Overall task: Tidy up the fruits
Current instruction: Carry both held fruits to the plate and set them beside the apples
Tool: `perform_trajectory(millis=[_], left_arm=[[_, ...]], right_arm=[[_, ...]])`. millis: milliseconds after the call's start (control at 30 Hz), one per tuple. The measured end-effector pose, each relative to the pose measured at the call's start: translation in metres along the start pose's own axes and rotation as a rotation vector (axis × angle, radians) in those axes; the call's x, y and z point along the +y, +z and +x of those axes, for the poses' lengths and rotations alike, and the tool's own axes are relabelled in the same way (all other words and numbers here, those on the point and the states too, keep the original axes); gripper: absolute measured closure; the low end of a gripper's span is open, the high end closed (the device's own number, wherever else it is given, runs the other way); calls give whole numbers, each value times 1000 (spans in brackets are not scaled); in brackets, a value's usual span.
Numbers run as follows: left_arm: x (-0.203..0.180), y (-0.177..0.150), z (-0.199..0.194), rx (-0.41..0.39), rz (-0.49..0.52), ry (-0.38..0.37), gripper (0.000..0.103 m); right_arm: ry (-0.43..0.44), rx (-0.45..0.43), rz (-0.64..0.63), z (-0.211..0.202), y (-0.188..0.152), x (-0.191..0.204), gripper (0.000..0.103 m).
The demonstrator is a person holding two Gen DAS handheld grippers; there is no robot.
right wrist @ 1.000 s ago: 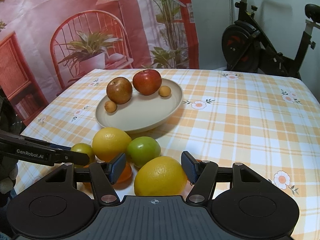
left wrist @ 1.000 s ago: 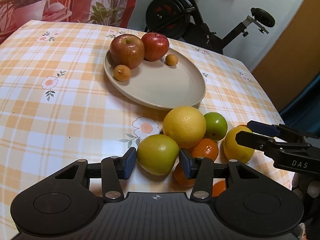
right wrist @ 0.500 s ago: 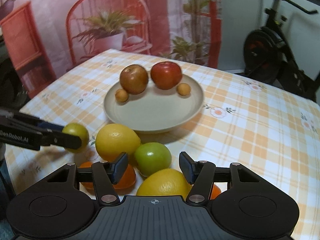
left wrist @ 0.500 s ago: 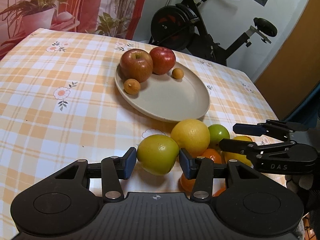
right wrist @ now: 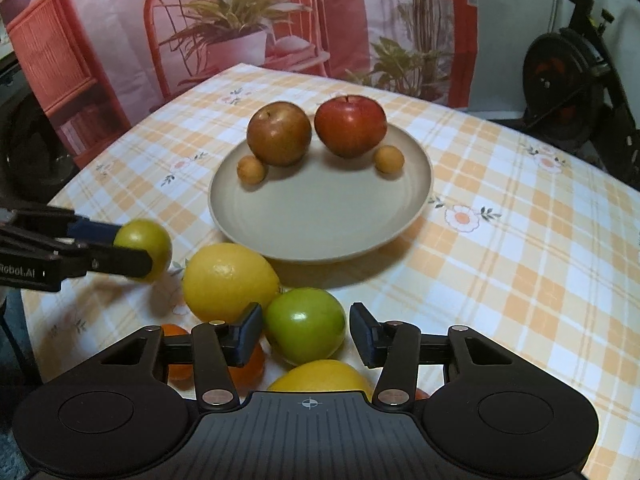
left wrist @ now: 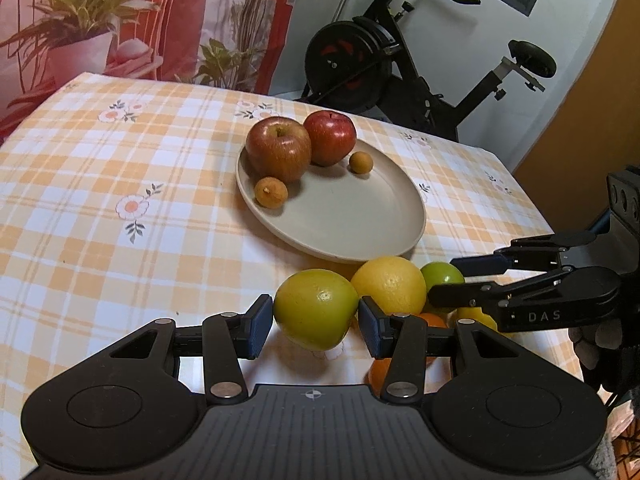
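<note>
Where the bench (left wrist: pixel 80 216) is covered by a smooth cloth checked in orange, yellow and white and printed with small flowers, a round, matte beige plate (right wrist: pixel 320 216) with a low rim is set near its middle. Two glossy apples, a brownish-red apple (right wrist: pixel 279 133) and a bright red apple (right wrist: pixel 350 125), are held on the plate's far side, each flanked by a small, dull tan round fruit (right wrist: pixel 251 169). Below the plate, on the cloth, a cluster of loose fruit is gathered: a dimpled yellow citrus (right wrist: pixel 230 282), a shiny green apple (right wrist: pixel 305 326), a second yellow fruit and some oranges, the latter largely hidden. The yellow-green fruit (left wrist: pixel 316 309) is clamped between the blue pads of the left hand-held gripper (left wrist: pixel 316 320), apparently lifted just clear of the cloth. The right hand-held gripper (right wrist: pixel 306 336) has just been closing around the green apple; its left pad is at the skin, while a narrow gap seems to be left at the right pad. "DAS" is read on the right tool's black arm, and "Robot.AI" on the left one's.
</note>
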State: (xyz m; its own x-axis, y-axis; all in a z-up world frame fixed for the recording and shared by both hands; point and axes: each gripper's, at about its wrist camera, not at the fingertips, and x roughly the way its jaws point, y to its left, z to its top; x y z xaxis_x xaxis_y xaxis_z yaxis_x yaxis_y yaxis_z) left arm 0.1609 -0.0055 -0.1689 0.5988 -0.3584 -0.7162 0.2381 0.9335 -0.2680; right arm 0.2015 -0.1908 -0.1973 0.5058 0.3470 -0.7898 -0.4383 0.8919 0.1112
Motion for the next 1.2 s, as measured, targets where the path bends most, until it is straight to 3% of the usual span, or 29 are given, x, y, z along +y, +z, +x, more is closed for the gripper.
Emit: perform_trajectory(millis=[467,700,933,1200], left_arm=[[-8,26,5,-39,49,8,54],[-16,43,18,-40,92,16,54],[-27,71,42,-28,125,7,54],[-31,99,83,47,78,-12,54]], right_arm=[[12,-8,26,1,-3,-2,60],[-11,-80,54,-17,-2,-12,60],[-51,-147,36,-27,17,-23,60],[-95,-169,-64,-5,49,-23,60]])
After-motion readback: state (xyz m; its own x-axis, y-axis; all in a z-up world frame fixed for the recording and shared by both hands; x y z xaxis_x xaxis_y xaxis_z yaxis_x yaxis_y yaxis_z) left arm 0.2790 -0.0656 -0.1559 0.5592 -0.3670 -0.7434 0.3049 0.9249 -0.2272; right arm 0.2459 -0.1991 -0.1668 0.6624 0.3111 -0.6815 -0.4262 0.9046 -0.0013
